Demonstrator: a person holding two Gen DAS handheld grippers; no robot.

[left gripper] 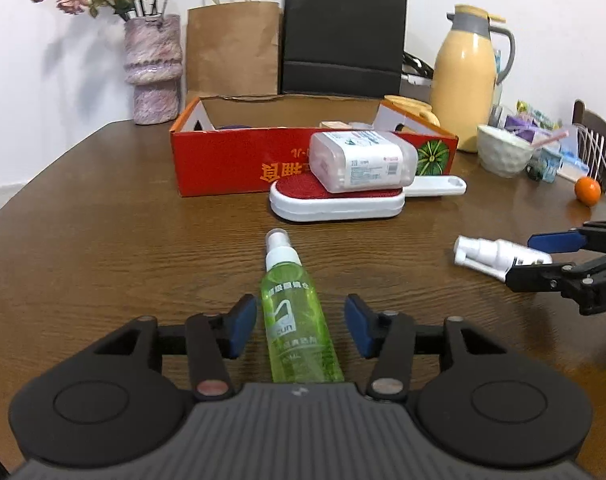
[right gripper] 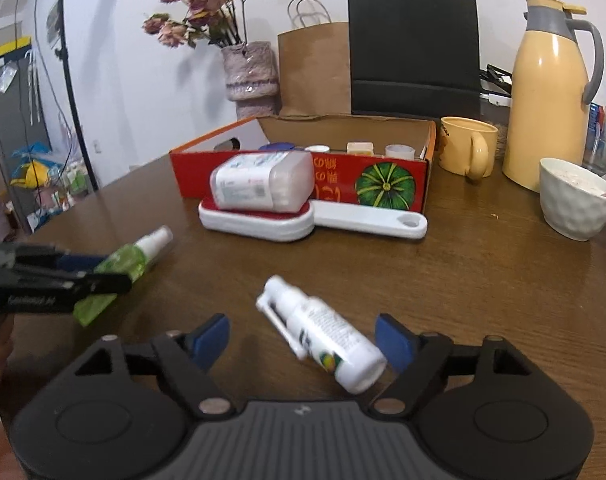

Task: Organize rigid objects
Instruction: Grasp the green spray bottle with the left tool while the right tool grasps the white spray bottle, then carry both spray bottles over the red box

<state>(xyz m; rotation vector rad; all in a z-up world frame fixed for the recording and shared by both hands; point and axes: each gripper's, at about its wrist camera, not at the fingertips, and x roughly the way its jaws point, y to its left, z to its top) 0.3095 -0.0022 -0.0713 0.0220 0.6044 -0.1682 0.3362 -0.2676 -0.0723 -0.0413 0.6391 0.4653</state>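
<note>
While both bottles lie flat on the brown worktop [left gripper: 103,240], each claw straddles one without pressing it. The left claw [left gripper: 301,326] is spread around a green spray bottle [left gripper: 295,320], with a gap on both sides of it. The right claw [right gripper: 303,340] is spread around a white spray bottle [right gripper: 323,336], which lies askew between the pads, its base close to the right pad [right gripper: 395,340]; whether they touch I cannot tell.

Beyond them stands an open red cardboard box [right gripper: 383,184], the likely home for these things, with several small containers already inside. In front of it a clear plastic tub [left gripper: 363,160] rests on a white brush with a red pad [left gripper: 335,200].

Risks, as I judge them: the round bottles could roll or squirt out as the pads close, especially the slanted white one, which may be caught off-centre and pivot. The two claws work near each other and could collide.

Count: two spray bottles, one box, one tub, one brush, two claws.
</note>
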